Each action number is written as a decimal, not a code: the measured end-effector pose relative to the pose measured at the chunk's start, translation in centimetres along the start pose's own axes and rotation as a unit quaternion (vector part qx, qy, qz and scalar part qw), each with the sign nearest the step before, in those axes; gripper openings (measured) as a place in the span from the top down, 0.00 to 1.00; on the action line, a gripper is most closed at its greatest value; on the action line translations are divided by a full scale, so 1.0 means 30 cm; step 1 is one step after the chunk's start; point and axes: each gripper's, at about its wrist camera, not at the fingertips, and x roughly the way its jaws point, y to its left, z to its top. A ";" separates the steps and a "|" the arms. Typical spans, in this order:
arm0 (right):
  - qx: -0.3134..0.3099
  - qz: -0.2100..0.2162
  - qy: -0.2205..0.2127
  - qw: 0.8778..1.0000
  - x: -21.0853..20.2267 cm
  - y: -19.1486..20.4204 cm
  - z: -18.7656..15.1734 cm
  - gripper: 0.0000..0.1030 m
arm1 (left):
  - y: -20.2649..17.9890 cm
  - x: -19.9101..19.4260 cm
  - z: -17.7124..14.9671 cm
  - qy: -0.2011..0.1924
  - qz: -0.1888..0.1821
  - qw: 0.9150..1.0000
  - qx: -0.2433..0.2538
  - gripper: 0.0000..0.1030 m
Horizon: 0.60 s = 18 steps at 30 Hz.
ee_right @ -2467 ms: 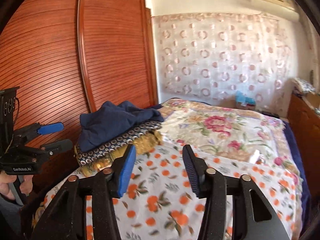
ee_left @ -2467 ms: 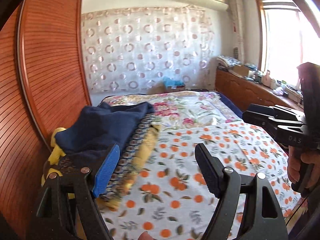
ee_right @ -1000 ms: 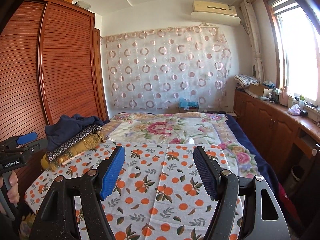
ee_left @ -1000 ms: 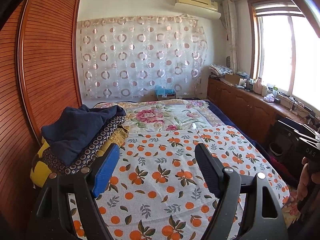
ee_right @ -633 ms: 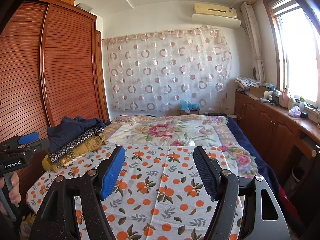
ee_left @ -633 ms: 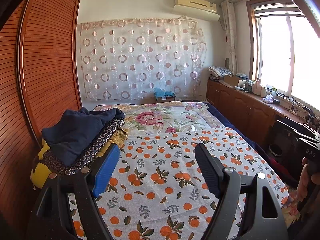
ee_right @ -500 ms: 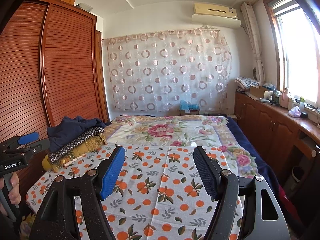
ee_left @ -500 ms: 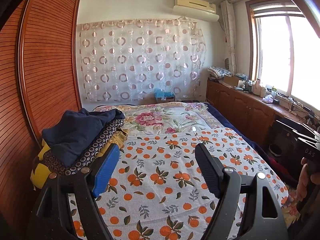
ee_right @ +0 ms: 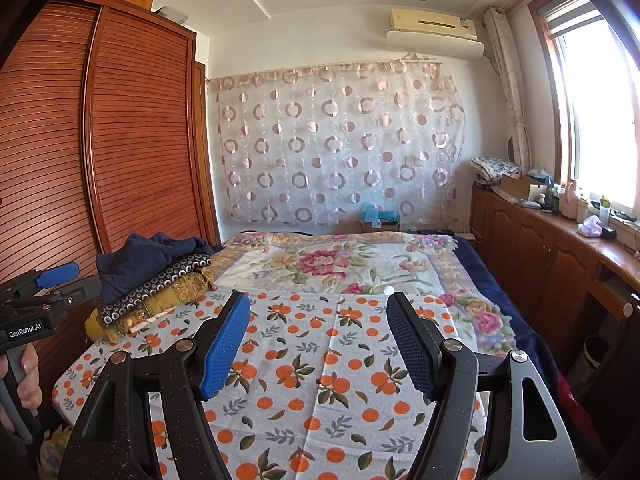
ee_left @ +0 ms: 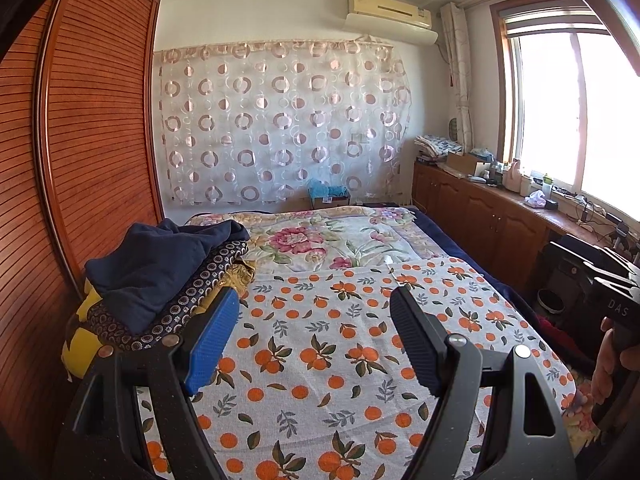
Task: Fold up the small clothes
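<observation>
Daylight pours through the window on my right, blown out to white glare. Near it the room is bright; the wardrobe opposite sits dimmer. Everything's sharp, though fisheye bends edges, corners vignetted black.

We see a bed running from us to the far curtained wall, its dark blue edge showing along the right side. An orange-print sheet covers the near half and lies flat, with one crease down its middle in the right wrist view. Beyond it a floral blanket covers the far half. At the left edge, by the wardrobe, sits a pile of clothes: a navy garment on top, a dark ring-patterned piece under it, yellow-gold fabric at the bottom. The pile rests partly on the sheet.
</observation>
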 end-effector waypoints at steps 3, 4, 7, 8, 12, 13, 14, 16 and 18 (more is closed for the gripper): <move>-0.001 0.000 0.000 1.000 0.000 -0.004 -0.002 0.29 | -0.002 0.000 0.000 -0.001 0.000 1.000 0.001 0.24; -0.001 0.000 0.000 1.000 0.000 -0.007 -0.001 0.29 | -0.001 0.000 -0.001 -0.001 0.000 1.000 0.001 0.24; -0.003 -0.001 -0.001 1.000 0.001 -0.006 -0.001 0.29 | -0.001 0.000 -0.002 -0.001 0.000 1.000 0.001 0.24; -0.005 -0.002 -0.002 1.000 0.001 -0.006 -0.002 0.29 | -0.004 0.000 -0.001 -0.001 0.000 1.000 0.001 0.24; -0.006 0.000 -0.003 1.000 0.000 -0.009 -0.006 0.29 | -0.004 -0.001 -0.003 -0.002 0.000 1.000 0.000 0.24; -0.007 0.000 -0.002 1.000 0.001 -0.010 -0.005 0.29 | -0.002 0.000 -0.004 -0.002 0.000 1.000 0.000 0.24; -0.007 0.001 -0.003 1.000 0.000 -0.014 -0.005 0.29 | -0.003 0.000 -0.004 -0.002 -0.001 1.000 0.000 0.24; -0.006 0.002 -0.002 1.000 0.001 -0.016 -0.004 0.29 | -0.005 0.000 -0.004 -0.002 0.000 1.000 0.001 0.24; -0.007 0.003 -0.002 1.000 0.000 -0.020 -0.005 0.29 | -0.004 0.000 -0.006 -0.002 0.000 1.000 0.001 0.24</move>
